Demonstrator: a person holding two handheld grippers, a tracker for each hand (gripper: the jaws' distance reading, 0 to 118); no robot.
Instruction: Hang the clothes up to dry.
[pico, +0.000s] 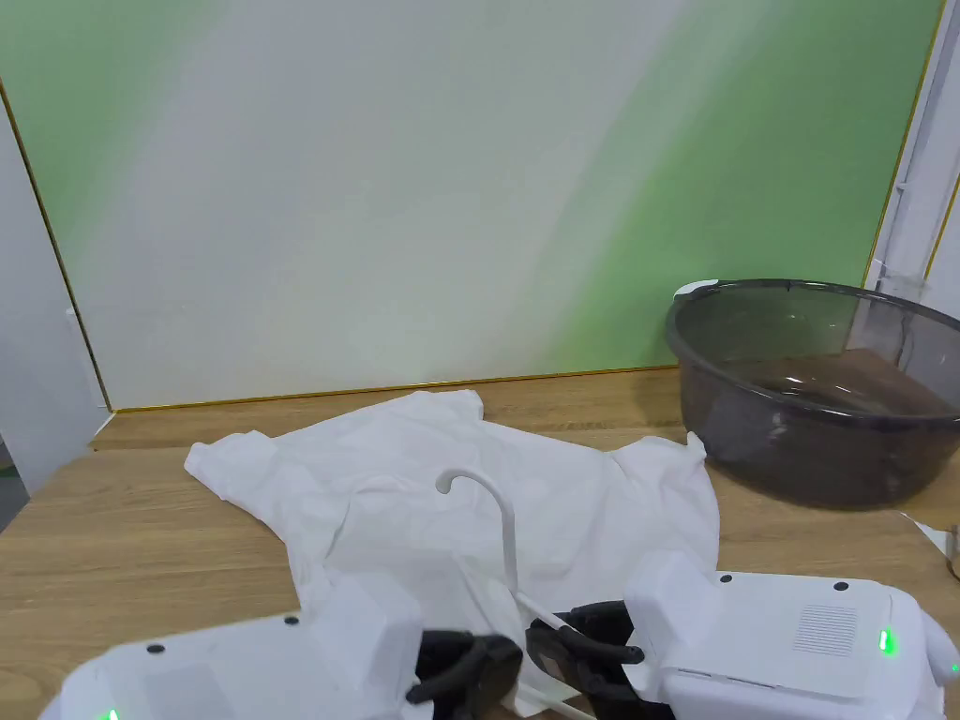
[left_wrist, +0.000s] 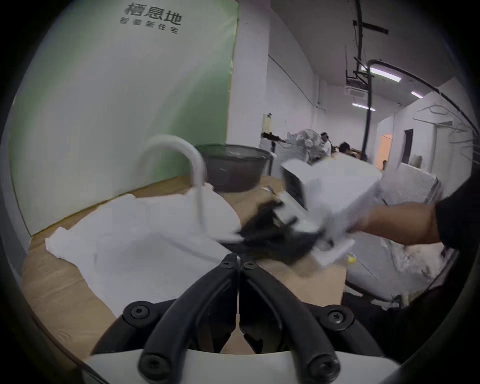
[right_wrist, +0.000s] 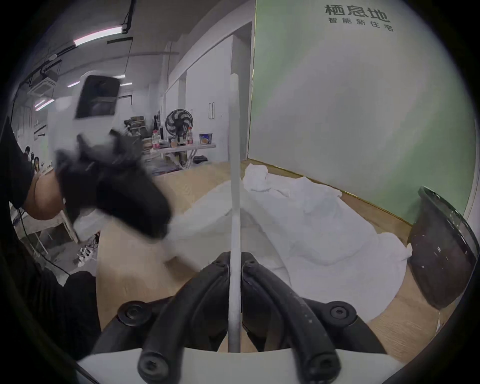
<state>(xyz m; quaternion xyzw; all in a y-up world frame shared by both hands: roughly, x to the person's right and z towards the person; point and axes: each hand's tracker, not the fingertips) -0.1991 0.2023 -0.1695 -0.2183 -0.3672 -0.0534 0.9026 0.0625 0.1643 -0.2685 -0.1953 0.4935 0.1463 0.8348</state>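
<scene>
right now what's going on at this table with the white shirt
A person holds a claw in each hand over a wooden table. The right claw is shut on a white hanger, hook pointing up, above a white shirt spread flat on the table. The left claw is shut and holds nothing. A dark basin sits to the right. Nothing is hung yet.

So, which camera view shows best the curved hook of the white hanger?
The head view: the whole hook shows sharply, curling left above the white shirt, its stem running down toward the right gripper. The left gripper view shows the hook large but blurred. The right gripper view shows it edge-on, as a straight rod.
</scene>
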